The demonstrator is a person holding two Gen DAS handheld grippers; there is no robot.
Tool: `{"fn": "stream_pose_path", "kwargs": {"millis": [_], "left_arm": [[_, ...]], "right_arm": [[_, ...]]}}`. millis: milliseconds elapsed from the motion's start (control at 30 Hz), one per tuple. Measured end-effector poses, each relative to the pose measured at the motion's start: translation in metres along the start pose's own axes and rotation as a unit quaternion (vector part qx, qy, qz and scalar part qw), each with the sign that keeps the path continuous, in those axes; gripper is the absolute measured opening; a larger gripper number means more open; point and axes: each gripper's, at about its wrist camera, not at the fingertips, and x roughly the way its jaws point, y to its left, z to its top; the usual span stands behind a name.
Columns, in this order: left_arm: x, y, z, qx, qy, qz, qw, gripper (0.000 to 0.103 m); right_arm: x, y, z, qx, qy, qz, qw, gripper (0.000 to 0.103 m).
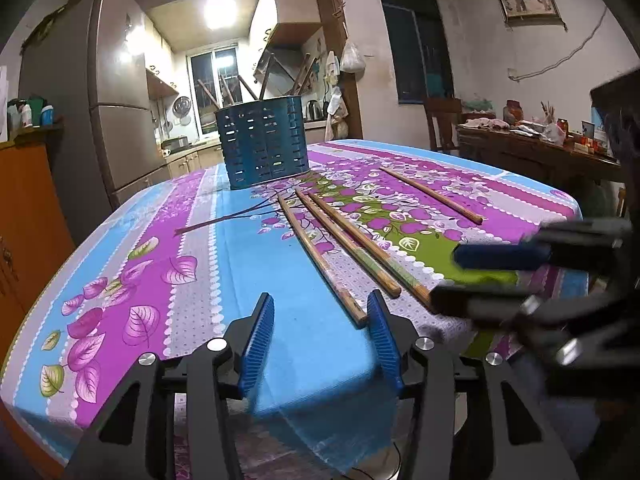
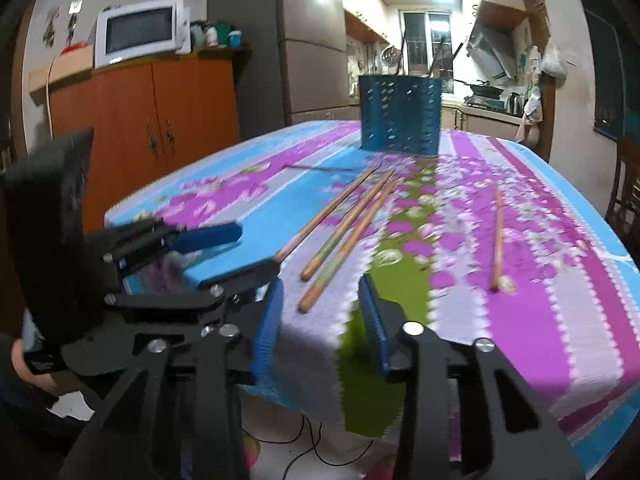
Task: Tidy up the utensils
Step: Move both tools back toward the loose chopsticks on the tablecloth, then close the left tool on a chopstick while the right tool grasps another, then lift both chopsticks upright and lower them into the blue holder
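The left hand-held gripper (image 1: 320, 312) hangs low at the near edge of the table (image 1: 120, 248), its two blue pads apart with nothing between them, one chopstick end just beside its right pad. The right hand-held gripper (image 2: 320, 300) likewise has its pads parted around bare cloth. Four chopsticks (image 1: 344, 240) lie loose on the flowered tablecloth: three close together in a fan, and a fourth (image 1: 432, 195) well apart to their right. Beyond them stands one blue slotted holder (image 1: 262, 142), with several sticks upright inside it.
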Motion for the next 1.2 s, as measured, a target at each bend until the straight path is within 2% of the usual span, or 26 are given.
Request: {"fn": "stream_pose_path", "kwargs": {"millis": [167, 433, 533, 600, 667, 767, 967, 1200], "left_arm": [[0.002, 0.014, -0.001, -0.002, 0.002, 0.002, 1.0000, 0.047], [0.002, 0.016, -0.002, -0.012, -0.005, -0.014, 0.9998, 0.045], [0.001, 0.009, -0.004, -0.006, -0.017, -0.024, 0.9996, 0.034], [0.002, 0.006, -0.006, -0.003, -0.023, -0.029, 0.9993, 0.020], [0.002, 0.002, -0.006, -0.003, -0.027, -0.029, 0.9992, 0.011], [0.002, 0.005, -0.007, -0.019, -0.031, -0.027, 0.9990, 0.010], [0.001, 0.012, -0.004, -0.034, -0.036, -0.022, 0.9985, 0.009], [-0.030, 0.021, 0.021, -0.033, -0.082, -0.012, 0.9960, 0.009]], "right_arm": [[0.007, 0.002, 0.001, 0.000, 0.005, -0.017, 1.000, 0.020], [0.008, -0.016, 0.002, 0.004, 0.009, -0.040, 0.999, 0.019], [0.011, -0.012, 0.000, -0.002, 0.000, -0.036, 0.999, 0.019], [0.013, -0.009, 0.000, -0.005, -0.006, -0.040, 0.999, 0.019], [0.014, -0.009, 0.000, 0.005, -0.009, -0.043, 0.999, 0.017], [0.012, -0.012, -0.002, 0.018, -0.015, -0.048, 0.999, 0.010], [0.005, -0.016, 0.001, 0.028, -0.027, -0.051, 0.998, 0.008], [-0.034, -0.016, 0.024, 0.004, -0.071, -0.072, 0.995, 0.006]]}}
